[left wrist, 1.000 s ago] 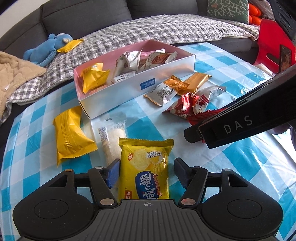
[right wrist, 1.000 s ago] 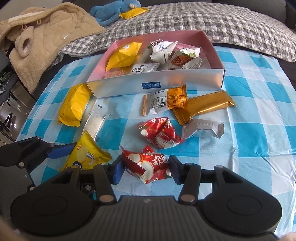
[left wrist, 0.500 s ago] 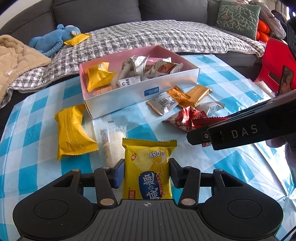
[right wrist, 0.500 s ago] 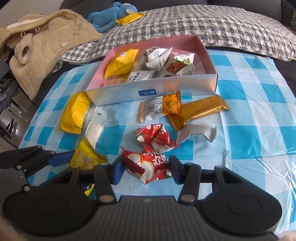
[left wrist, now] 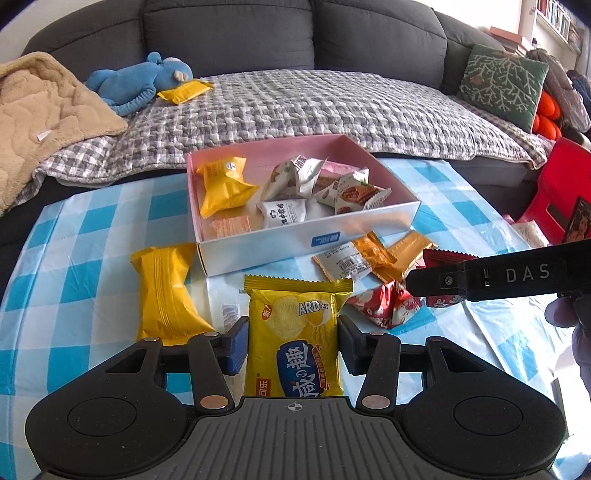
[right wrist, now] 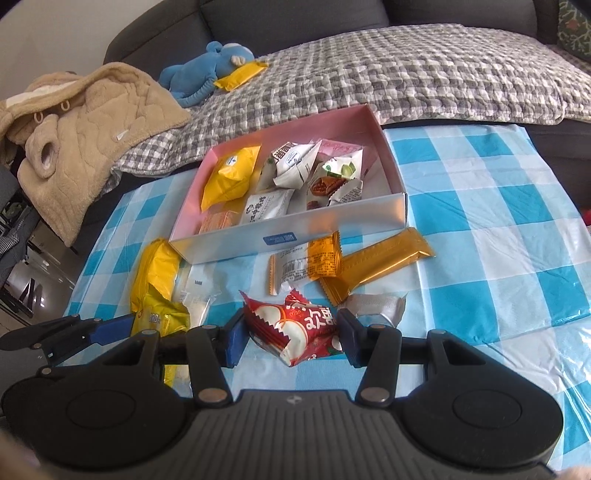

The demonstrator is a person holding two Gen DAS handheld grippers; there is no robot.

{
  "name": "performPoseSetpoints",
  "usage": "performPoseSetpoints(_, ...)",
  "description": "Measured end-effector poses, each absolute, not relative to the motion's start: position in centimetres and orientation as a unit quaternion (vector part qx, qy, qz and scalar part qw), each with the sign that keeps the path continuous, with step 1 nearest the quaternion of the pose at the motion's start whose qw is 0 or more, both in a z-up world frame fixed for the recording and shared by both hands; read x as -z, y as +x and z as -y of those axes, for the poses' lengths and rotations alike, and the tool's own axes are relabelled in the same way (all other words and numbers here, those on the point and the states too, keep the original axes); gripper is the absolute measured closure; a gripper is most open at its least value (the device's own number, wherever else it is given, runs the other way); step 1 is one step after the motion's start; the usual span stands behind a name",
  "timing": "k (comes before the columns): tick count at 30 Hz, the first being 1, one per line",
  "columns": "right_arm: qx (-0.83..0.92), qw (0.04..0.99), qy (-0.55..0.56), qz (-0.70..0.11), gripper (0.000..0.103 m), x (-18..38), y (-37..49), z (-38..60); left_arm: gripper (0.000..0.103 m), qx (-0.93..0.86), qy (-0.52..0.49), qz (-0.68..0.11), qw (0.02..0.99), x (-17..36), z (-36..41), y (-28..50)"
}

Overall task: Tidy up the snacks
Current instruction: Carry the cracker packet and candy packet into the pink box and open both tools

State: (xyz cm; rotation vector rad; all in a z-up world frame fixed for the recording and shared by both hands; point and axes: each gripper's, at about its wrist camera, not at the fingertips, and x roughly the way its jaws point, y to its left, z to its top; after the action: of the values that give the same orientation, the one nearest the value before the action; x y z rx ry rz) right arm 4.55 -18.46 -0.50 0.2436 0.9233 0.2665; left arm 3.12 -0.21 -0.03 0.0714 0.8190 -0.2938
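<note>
Left hand-held gripper (left wrist: 293, 341) clamps the yellow chip bag (left wrist: 293, 339), right hand-held gripper (right wrist: 291, 339) pinches the red snack packet (right wrist: 295, 332), both short of the pink box (right wrist: 295, 230), whose near wall could snag either slippery wrapper loose.

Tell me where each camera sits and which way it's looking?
Left wrist: rides on the left gripper, looking along its fingers over the chip bag toward the box and sofa; the right gripper and some of the person's hand show at right.
Right wrist: rides on the right gripper, looking over the red snack pack toward the same box; the left gripper shows at lower left.
Shared: box, chip bag, blue plush toy, checked tablecloth.
</note>
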Motion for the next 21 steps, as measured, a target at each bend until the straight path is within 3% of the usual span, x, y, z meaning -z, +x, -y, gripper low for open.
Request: performPoseSetpoints(21,-0.103,0.901,0.138,-0.397,0.056,-2.1,12.1,21.4,0.056,0.095,-0.016,-0.385,0.918,-2.3,0.3,14.6)
